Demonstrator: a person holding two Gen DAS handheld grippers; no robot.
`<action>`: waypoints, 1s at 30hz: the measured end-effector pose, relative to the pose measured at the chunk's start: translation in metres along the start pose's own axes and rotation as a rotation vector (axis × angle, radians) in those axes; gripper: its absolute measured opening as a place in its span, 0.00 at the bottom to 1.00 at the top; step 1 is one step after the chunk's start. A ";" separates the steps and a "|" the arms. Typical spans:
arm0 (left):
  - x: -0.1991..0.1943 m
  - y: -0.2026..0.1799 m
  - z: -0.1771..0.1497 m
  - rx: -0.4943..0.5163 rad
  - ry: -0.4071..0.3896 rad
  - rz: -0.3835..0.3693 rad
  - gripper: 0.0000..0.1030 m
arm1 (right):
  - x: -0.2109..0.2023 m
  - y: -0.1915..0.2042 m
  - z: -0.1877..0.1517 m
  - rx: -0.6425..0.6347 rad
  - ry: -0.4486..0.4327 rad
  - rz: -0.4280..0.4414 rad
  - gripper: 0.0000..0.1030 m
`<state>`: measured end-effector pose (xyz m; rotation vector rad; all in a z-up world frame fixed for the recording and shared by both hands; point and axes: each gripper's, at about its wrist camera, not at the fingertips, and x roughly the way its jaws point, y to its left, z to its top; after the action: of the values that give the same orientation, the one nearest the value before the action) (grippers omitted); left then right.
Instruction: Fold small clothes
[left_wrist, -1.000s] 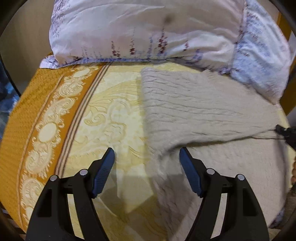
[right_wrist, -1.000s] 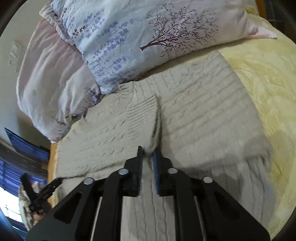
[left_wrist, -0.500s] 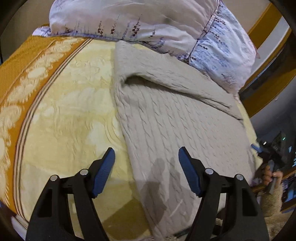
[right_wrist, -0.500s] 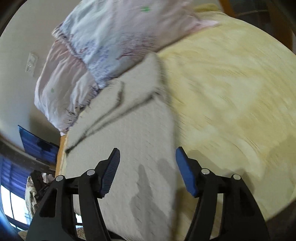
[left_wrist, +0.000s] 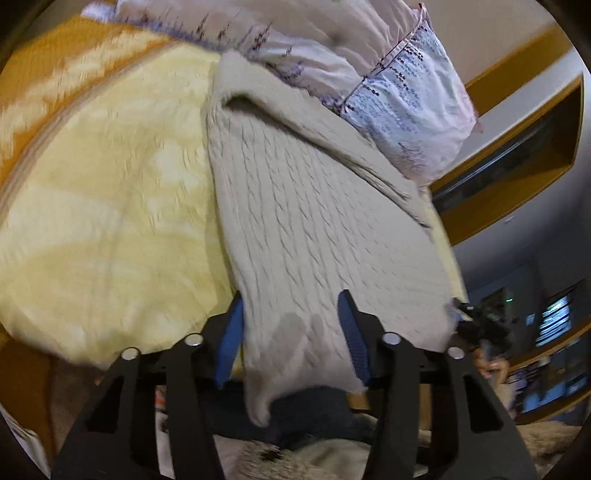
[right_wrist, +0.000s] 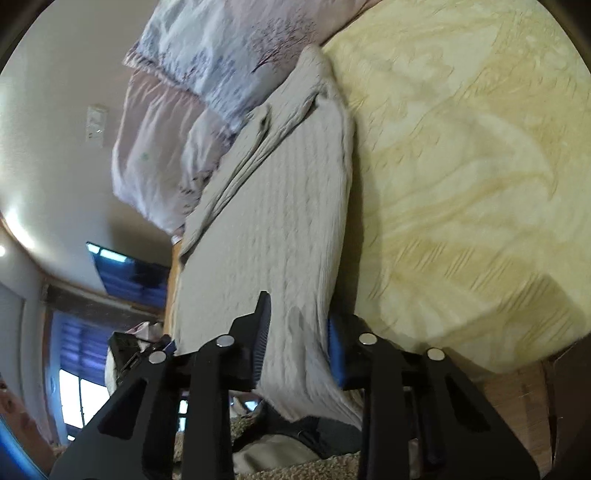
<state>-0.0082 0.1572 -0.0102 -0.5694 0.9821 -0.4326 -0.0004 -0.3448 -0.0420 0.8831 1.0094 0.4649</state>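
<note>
A beige cable-knit sweater (left_wrist: 314, 221) lies lengthwise on the yellow bedspread (left_wrist: 110, 221), its top part folded over near the pillows. Its lower hem hangs over the bed's near edge. My left gripper (left_wrist: 291, 332) is open, its blue-padded jaws on either side of the hem's left corner. In the right wrist view the sweater (right_wrist: 273, 229) runs up toward the pillows. My right gripper (right_wrist: 297, 332) is open, its jaws straddling the hem's right part. The right gripper also shows in the left wrist view (left_wrist: 476, 325) at the hem's far corner.
Floral pillows (left_wrist: 369, 55) lie at the head of the bed, also in the right wrist view (right_wrist: 207, 66). The bedspread has an orange border (left_wrist: 55, 55). A wooden bed frame (left_wrist: 517, 140) runs along the right. Carpet and dark items (left_wrist: 314, 417) lie below the bed edge.
Both grippers have moved down to the sweater's hem at the bed's near edge. The right gripper let go of the folded part and opened. The left stayed open.
</note>
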 end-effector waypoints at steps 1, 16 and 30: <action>-0.001 0.001 -0.005 -0.013 -0.001 -0.016 0.42 | 0.000 0.001 -0.004 -0.002 0.008 0.018 0.30; 0.004 -0.012 -0.036 -0.004 0.087 -0.081 0.20 | 0.010 0.015 -0.032 -0.062 0.103 0.085 0.15; -0.013 -0.021 -0.014 0.060 0.001 -0.031 0.06 | -0.007 0.045 -0.022 -0.193 -0.051 0.098 0.07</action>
<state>-0.0292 0.1447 0.0058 -0.5306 0.9593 -0.4887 -0.0209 -0.3142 -0.0074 0.7698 0.8616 0.6086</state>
